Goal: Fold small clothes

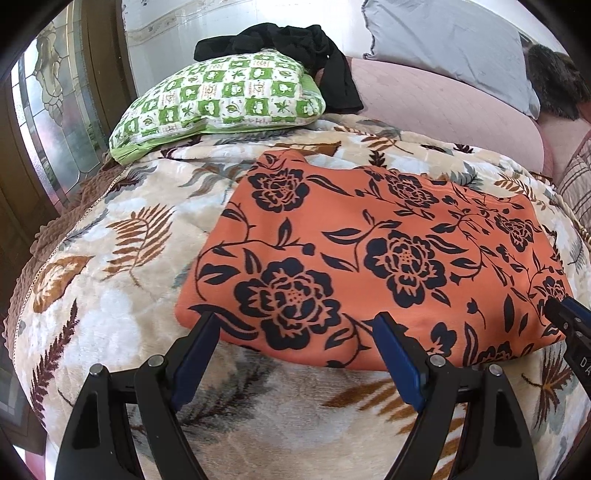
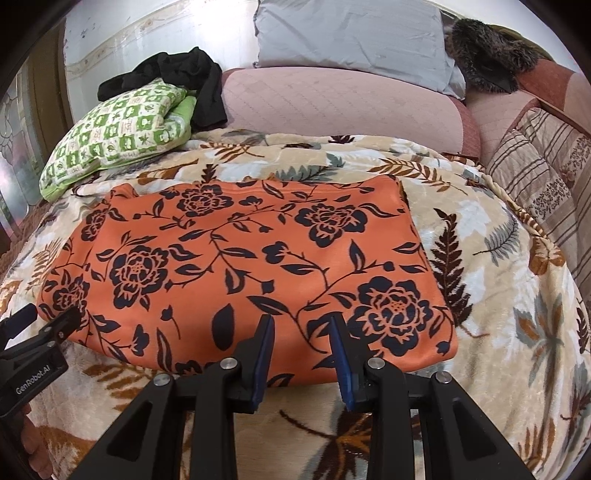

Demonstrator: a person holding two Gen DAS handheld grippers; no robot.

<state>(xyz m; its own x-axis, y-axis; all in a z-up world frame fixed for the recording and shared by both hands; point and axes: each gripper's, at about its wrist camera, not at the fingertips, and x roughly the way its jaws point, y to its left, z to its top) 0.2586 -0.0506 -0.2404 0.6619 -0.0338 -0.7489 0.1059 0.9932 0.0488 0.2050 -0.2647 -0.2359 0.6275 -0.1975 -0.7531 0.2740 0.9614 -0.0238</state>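
Left wrist view: the left tongs (image 1: 295, 325) gape wide at the near edge of the orange floral garment (image 1: 369, 251), which lies flat on the leaf-print blanket (image 1: 110, 295).

Right wrist view: the right tongs (image 2: 302, 326) stand narrowly apart, empty, over the garment's (image 2: 240, 266) near edge; the green checked pillow (image 2: 118, 125) sits beyond the garment.

Bedding and cushions on a bed

A cream leaf-print blanket (image 2: 491, 258) covers the bed; a green-and-white checked pillow (image 1: 221, 99) lies at its far left, with a black garment (image 1: 295, 40) draped over it; a pink bolster (image 2: 332, 103) runs behind; 1 grey pillow (image 2: 351, 33) leans above it; a striped cushion (image 2: 546, 170) sits right.
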